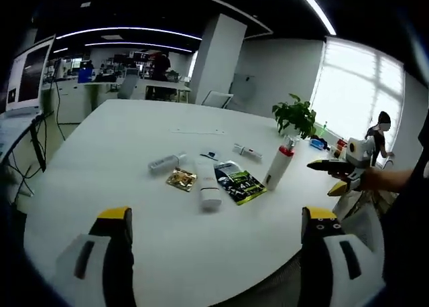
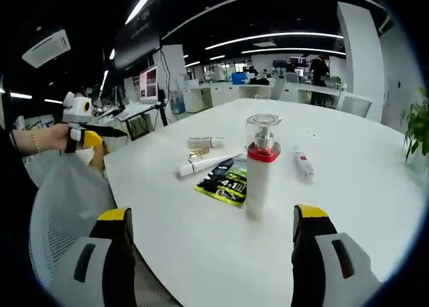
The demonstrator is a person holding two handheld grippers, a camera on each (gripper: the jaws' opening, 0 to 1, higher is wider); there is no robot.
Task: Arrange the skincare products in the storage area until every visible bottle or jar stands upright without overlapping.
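- The white table (image 1: 134, 139) carries the skincare items in a loose cluster near its middle.
- The pump bottle (image 2: 258, 166), red-collared with a clear cap, already stands upright, apart from the rest.
- A dark sachet (image 1: 240, 184) lies flat, touching the long white tube (image 1: 208, 183) on its side; a gold sachet (image 1: 181, 179) sits just beside them.
- Two small tubes (image 1: 166, 162) (image 1: 247, 151) lie toppled, well apart.
- The left gripper (image 1: 218, 253) and right gripper (image 2: 211, 250) both hover with jaws apart, empty.
- Judgement: the long tube is best gripped near its cap end, then tipped slowly onto its flat cap, clear of the sachets.
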